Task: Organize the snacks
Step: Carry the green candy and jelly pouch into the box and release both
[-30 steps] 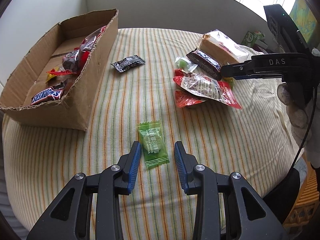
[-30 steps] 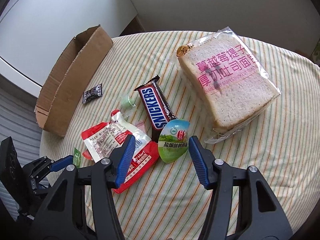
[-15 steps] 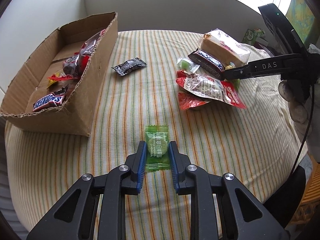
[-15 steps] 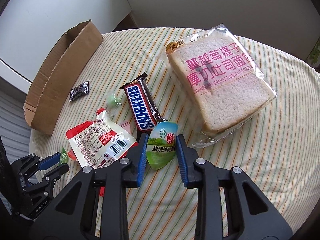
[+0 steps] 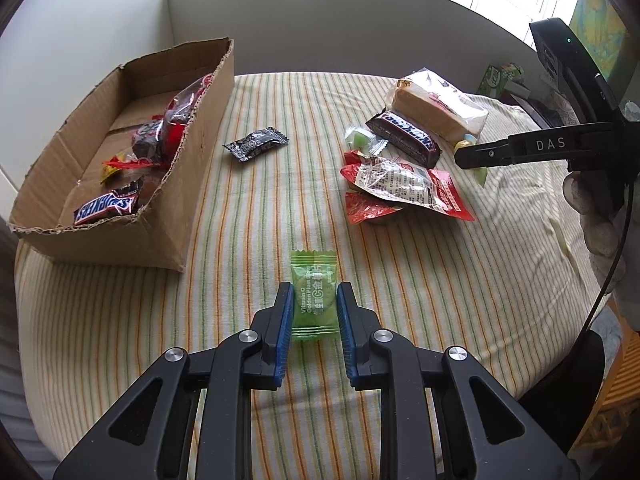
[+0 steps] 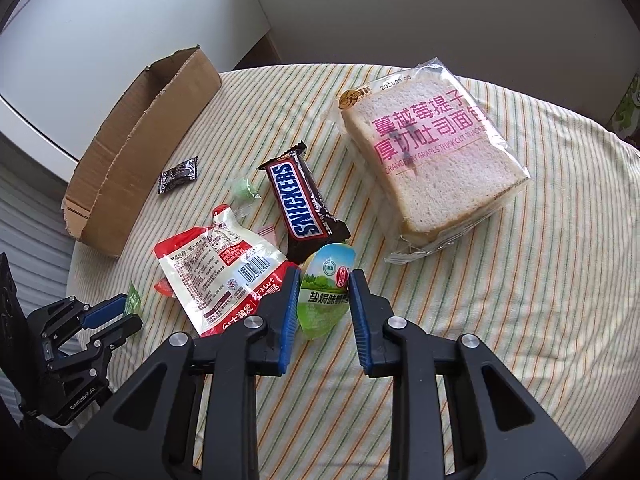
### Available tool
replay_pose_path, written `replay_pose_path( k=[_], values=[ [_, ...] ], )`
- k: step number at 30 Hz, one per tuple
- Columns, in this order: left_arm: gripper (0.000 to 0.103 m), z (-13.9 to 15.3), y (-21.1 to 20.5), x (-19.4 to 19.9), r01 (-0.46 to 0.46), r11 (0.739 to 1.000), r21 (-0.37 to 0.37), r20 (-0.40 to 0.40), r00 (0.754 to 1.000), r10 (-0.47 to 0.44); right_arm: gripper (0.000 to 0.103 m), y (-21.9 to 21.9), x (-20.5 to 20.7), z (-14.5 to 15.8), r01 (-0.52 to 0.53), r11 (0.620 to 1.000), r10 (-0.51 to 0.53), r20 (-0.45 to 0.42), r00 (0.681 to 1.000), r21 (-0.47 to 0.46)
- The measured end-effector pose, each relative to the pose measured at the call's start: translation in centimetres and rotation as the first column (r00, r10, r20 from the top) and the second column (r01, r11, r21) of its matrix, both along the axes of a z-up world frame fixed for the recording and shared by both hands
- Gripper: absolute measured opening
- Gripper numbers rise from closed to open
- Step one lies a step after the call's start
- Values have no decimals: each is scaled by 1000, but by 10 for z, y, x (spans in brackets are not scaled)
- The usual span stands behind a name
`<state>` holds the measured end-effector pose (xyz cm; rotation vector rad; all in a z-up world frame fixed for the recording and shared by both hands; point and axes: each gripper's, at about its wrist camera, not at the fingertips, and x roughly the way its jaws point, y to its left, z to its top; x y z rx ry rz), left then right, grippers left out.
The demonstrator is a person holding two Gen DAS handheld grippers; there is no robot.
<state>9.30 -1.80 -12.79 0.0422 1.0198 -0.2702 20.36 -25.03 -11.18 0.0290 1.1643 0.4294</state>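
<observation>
A second ago both of our grippers stood wide around their targets; now each is clamped on one. The left gripper (image 5: 312, 298) has pinched a green candy (image 5: 314, 294) by its long sides, the wrapper lying flat on the striped cloth (image 5: 240, 240) near the front edge of the table, just off the near corner of the box (image 5: 120, 184). The right gripper (image 6: 325, 280) has just been closing and now presses on a green-and-white pouch (image 6: 326, 290), which we judge is starting to come off the cloth beside the Snickers (image 6: 298, 204) and the red-and-white sachet (image 6: 218, 276). That means two pickups are secured at once, and the carry to the box looks like the next step. The candy is a small translucent green pillow pack with crimped ends and pale print, thin and likely to slip if the grip loosens. The pouch is rounded, glossy, with a landscape picture and a red seal. The box already holds a Snickers and several red and dark packets; a black candy (image 5: 256, 144), a pale green sweet (image 5: 362, 140) and the bread (image 6: 428, 148) remain out on the cloth.
</observation>
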Motion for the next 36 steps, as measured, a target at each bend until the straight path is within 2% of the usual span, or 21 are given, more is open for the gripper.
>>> replay_pose_path(
  k=[11,21,29,36],
  values=[
    [20,30,18,-4,-21,999,-29,63,998,23,26,18,-11,46,-47,998,44,75,996,37],
    [20,60,59,11,-86,995,-47,132,987,91,26,69,8,83,-116,991,105,143,984,66],
    [20,72,98,34,-146,988,-47,166,974,152,26,122,41,97,-171,982,157,170,973,75],
    [20,66,126,56,-194,980,-42,159,967,198,26,166,72,94,-214,974,198,171,965,79]
  ],
)
